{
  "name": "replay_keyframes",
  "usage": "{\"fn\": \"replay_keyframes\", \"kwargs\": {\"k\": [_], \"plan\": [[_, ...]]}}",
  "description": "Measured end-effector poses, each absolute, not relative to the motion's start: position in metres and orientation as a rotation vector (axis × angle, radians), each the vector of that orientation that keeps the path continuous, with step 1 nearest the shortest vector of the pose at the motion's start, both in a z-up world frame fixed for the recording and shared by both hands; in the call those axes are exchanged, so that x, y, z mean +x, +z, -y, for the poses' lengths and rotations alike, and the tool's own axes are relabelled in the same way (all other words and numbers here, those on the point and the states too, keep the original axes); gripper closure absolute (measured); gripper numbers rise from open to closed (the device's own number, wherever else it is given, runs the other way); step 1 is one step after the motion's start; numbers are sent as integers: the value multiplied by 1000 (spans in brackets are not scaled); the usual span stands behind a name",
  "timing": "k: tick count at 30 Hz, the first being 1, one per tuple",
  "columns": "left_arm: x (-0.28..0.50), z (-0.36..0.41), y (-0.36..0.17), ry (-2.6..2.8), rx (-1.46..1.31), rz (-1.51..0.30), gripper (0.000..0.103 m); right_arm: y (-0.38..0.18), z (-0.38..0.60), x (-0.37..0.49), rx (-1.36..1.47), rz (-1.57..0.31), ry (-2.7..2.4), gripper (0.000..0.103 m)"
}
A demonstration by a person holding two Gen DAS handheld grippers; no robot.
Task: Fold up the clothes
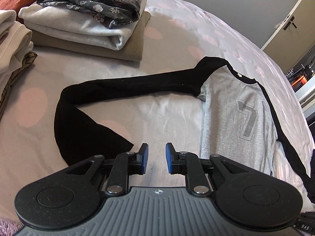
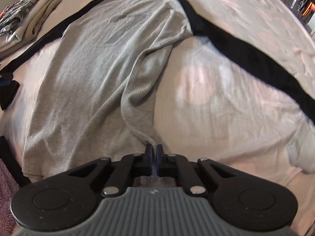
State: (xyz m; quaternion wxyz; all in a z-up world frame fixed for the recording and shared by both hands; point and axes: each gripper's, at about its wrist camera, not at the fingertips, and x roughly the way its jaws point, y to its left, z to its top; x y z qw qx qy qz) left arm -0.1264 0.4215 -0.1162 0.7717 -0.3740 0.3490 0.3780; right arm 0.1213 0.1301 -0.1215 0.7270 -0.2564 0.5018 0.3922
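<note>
Your right gripper (image 2: 154, 150) pinches the grey shirt's (image 2: 98, 59) hem on the bed (image 2: 226, 108); your left gripper's (image 1: 156, 153) jaws hang spread, empty.

We read one marking only: a large block numeral "7" (image 1: 247, 121), dark grey, printed on the chest of the grey shirt (image 1: 232, 106). In the right wrist view the print is blurred and we cannot read it.

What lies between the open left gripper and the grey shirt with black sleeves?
Only bare pink bedsheet, per the left wrist view; left gripper touches nothing, shirt lies apart.
</note>
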Motion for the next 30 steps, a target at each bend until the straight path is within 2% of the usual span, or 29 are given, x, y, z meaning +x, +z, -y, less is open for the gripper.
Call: {"fn": "replay_keyframes", "kwargs": {"k": [6, 12, 16, 30], "plan": [[-119, -419, -118, 791, -790, -788, 87, -110, -96, 170, -528, -1135, 714, 99], [-110, -411, -124, 699, -805, -865, 86, -136, -86, 190, -563, -1238, 626, 100], [-98, -401, -134, 588, -824, -969, 84, -142, -95, 184, -656, -1209, 605, 100], [-47, -347, -157, 290, -773, -1059, 82, -137, -95, 178, -620, -1149, 639, 99]]}}
